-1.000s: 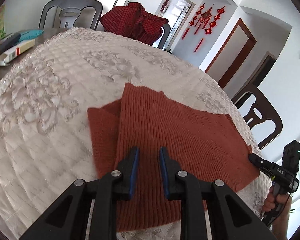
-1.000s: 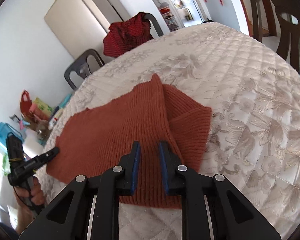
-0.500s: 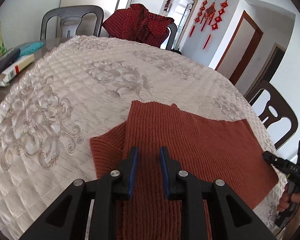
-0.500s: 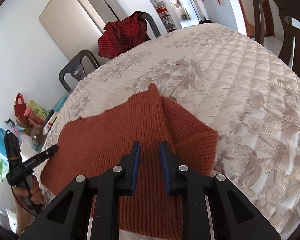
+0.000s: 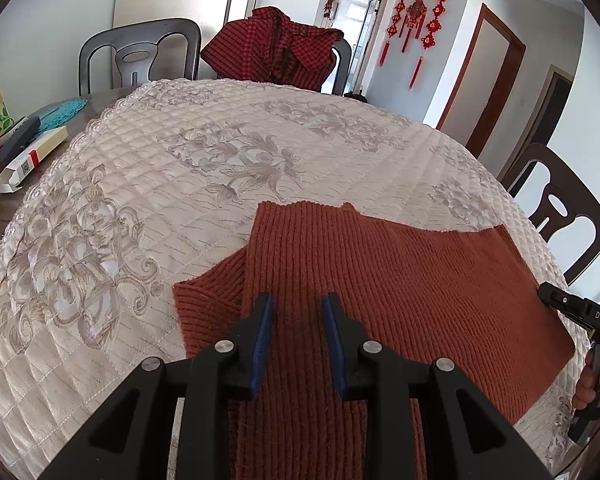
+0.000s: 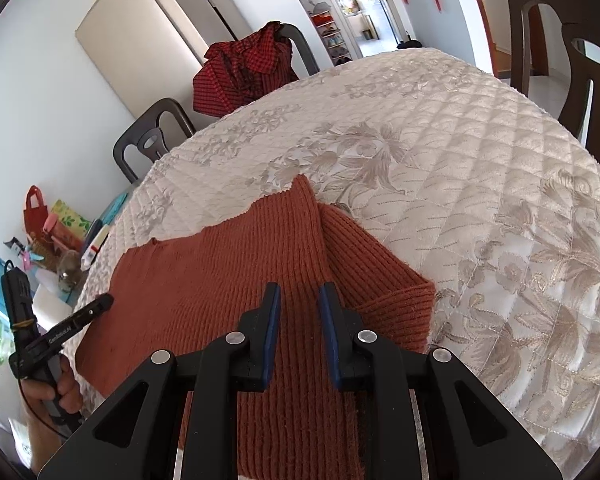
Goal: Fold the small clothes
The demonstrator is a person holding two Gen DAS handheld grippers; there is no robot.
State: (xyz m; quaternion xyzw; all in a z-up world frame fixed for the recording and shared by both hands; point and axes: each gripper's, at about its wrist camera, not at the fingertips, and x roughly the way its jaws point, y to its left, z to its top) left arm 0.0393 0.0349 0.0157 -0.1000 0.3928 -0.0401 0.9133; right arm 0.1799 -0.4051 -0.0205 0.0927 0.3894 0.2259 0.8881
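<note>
Sweater (image 5: pixel 400 280) nearer, both sleeves folded.

Rust-red ribbed knit garment (image 5: pixel 400 280) lies flat on the table, sleeves folded in.

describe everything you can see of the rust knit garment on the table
The rust knit garment is a ribbed, brick-orange knit lying flat on the quilted cream tablecloth near its edge. One side is folded over the body, so a straight fold runs across it and a ribbed cuffed end sticks out beneath. Both tools hover over it with nothing between their pads: the left tool, its jaws opening, and the right tool.
</note>
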